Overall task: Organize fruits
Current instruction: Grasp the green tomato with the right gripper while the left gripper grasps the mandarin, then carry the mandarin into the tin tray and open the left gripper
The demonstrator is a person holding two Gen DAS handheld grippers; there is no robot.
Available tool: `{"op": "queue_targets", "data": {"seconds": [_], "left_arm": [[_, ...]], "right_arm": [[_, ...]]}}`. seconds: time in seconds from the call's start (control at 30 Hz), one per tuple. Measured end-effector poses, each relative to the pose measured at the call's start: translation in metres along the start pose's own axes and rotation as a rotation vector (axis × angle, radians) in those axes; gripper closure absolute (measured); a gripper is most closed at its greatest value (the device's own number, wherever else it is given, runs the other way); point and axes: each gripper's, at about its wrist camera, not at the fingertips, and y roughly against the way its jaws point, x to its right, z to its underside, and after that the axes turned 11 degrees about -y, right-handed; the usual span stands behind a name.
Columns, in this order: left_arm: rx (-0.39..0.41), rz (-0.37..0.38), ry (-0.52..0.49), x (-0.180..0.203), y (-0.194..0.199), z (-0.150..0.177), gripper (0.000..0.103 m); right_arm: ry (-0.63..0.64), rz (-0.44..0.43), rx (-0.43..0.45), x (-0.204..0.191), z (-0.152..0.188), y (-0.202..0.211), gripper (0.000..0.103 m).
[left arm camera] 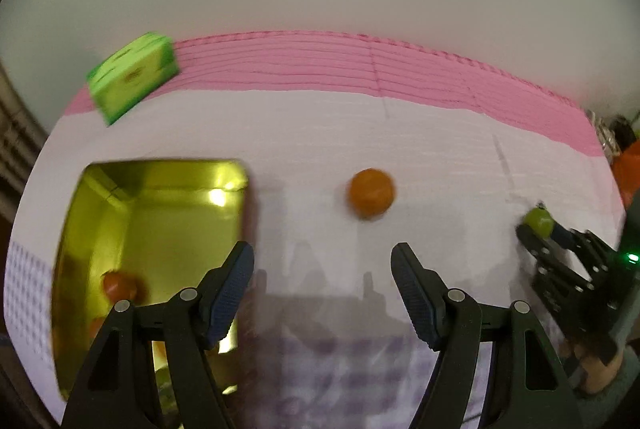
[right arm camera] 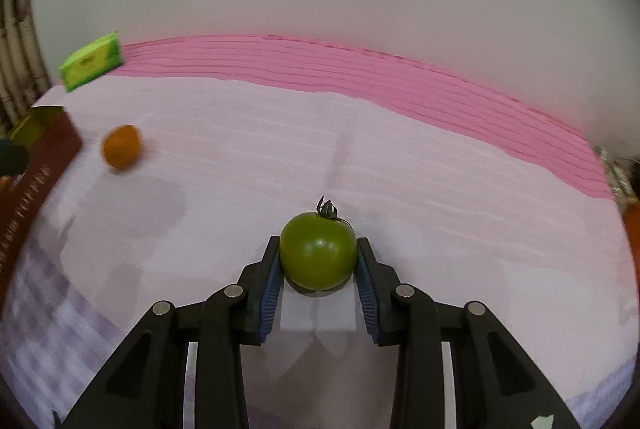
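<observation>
My left gripper [left arm camera: 323, 261] is open and empty above the tablecloth. An orange fruit [left arm camera: 371, 198] lies just beyond it, slightly right. A gold tin box [left arm camera: 160, 221] sits at the left, with a red-orange fruit [left arm camera: 120, 285] inside. My right gripper [right arm camera: 318, 257] is shut on a green tomato [right arm camera: 318, 250] with a dark stem, low over the cloth. In the left wrist view that gripper [left arm camera: 538, 229] and tomato [left arm camera: 540, 220] show at the far right. The orange fruit [right arm camera: 121, 146] and the box's dark red side [right arm camera: 36, 165] show at the left of the right wrist view.
A green carton [left arm camera: 134, 77] stands at the back left on the pink cloth band [left arm camera: 360, 65]; it also shows in the right wrist view [right arm camera: 91, 62]. A pale wall rises behind the table. Orange clutter [left arm camera: 630, 169] sits past the right edge.
</observation>
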Motion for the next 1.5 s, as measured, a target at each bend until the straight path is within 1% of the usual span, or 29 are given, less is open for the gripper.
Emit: {"op": "queue_targets", "data": {"seconds": [0.07,0.13,0.27,0.4,0.43,0.47,0.5,0.53,0.57,0.6,0.67,0.83,0.97,1.1,1.2,1.37,1.5], "left_arm": [[-0.008,0.0,-0.021,0.01,-0.014,-0.008,0.031],[-0.022,-0.007,-0.038,0.019,-0.028,-0.016,0.031],[-0.054,-0.01,-0.043,0.026,-0.052,-0.027,0.032],[-0.061,-0.019,-0.039,0.03,-0.067,-0.037,0.035],[-0.062,-0.017,-0.036,0.029,-0.07,-0.039,0.038],[-0.064,-0.017,-0.036,0.03,-0.072,-0.04,0.044],[-0.066,-0.018,-0.037,0.03,-0.074,-0.041,0.048],[-0.069,-0.014,-0.038,0.031,-0.075,-0.041,0.058],[-0.07,0.002,-0.039,0.031,-0.076,-0.04,0.065],[-0.066,0.006,-0.042,0.031,-0.075,-0.039,0.065],[-0.065,-0.016,-0.054,0.032,-0.074,-0.036,0.065],[-0.083,-0.017,-0.055,0.031,-0.063,-0.019,0.066],[-0.088,0.001,-0.051,0.031,-0.047,-0.004,0.066],[-0.076,0.016,-0.043,0.032,-0.028,0.009,0.066],[-0.064,0.007,-0.047,0.032,-0.012,0.017,0.066],[-0.032,0.014,-0.026,0.018,0.016,0.027,0.066],[-0.011,-0.013,-0.008,-0.006,0.039,0.035,0.066]], "right_arm": [[-0.045,0.0,-0.006,0.016,0.0,0.0,0.071],[-0.089,-0.028,-0.016,0.024,-0.001,-0.002,0.07],[-0.069,-0.006,-0.011,0.019,-0.001,-0.002,0.069],[-0.079,-0.017,-0.014,0.022,-0.002,-0.003,0.069],[-0.08,-0.019,-0.014,0.023,-0.002,-0.002,0.069],[-0.082,-0.021,-0.015,0.026,-0.002,-0.001,0.068],[-0.082,-0.021,-0.015,0.026,-0.002,-0.001,0.068],[-0.082,-0.021,-0.015,0.027,-0.002,-0.002,0.068],[-0.083,-0.022,-0.015,0.027,-0.002,-0.002,0.068],[-0.083,-0.022,-0.015,0.027,-0.002,-0.002,0.068],[-0.084,-0.023,-0.015,0.028,-0.002,-0.002,0.068],[-0.084,-0.021,-0.015,0.03,-0.002,-0.001,0.068],[-0.084,-0.02,-0.015,0.03,-0.002,-0.002,0.068],[-0.082,-0.018,-0.014,0.03,-0.002,-0.002,0.068],[-0.081,-0.016,-0.014,0.031,-0.001,-0.002,0.068],[-0.076,-0.01,-0.013,0.029,-0.001,-0.003,0.068],[-0.075,-0.008,-0.012,0.029,-0.001,-0.003,0.068]]}}
